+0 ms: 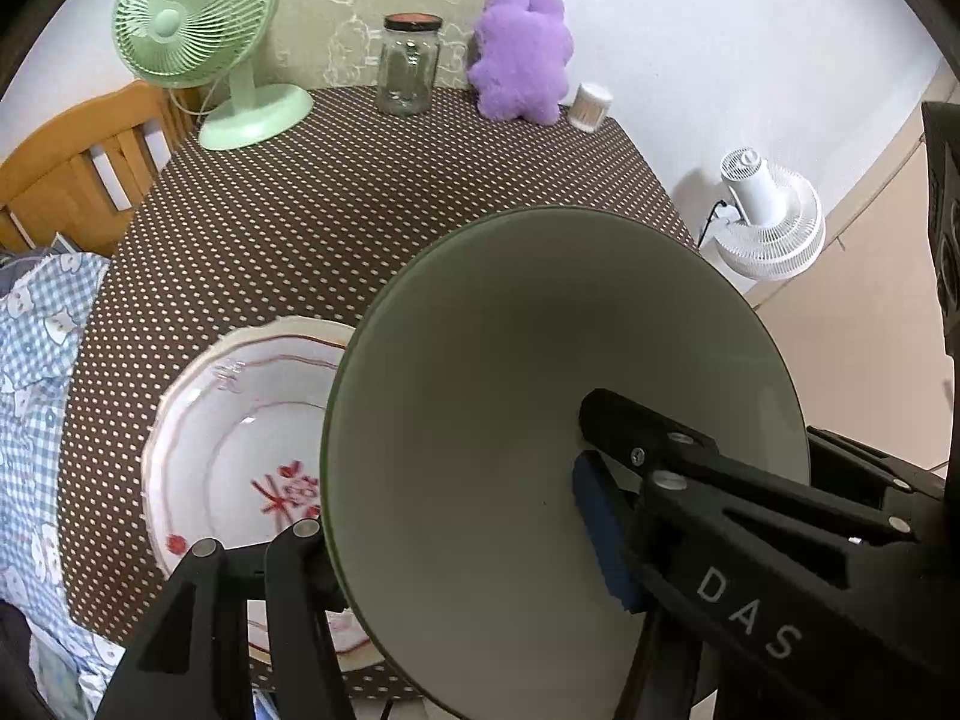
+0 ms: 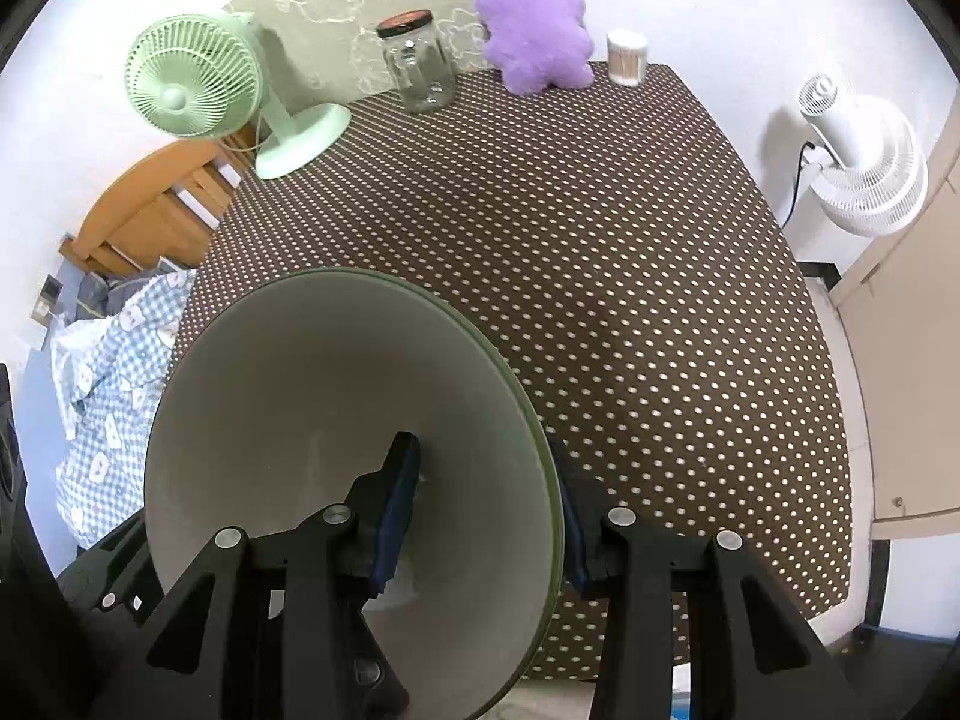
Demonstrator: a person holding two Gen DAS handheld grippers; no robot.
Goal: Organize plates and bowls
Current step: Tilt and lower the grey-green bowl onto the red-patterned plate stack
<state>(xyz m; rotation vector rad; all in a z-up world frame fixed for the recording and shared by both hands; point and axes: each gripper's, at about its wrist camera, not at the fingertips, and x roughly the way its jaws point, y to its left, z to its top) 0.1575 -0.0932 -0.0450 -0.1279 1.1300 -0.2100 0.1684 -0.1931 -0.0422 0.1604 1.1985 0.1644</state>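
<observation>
Evidently gripped on opposite rim walls by left gripper (image 1: 456, 531) and right gripper (image 2: 480, 516), each clenched with one finger inside: pale green round ceramic bowl (image 1: 510, 396), lifted above white scalloped red-patterned plate (image 1: 240, 456) on dotted brown tablecloth (image 1: 360, 192), probably for stacking.
</observation>
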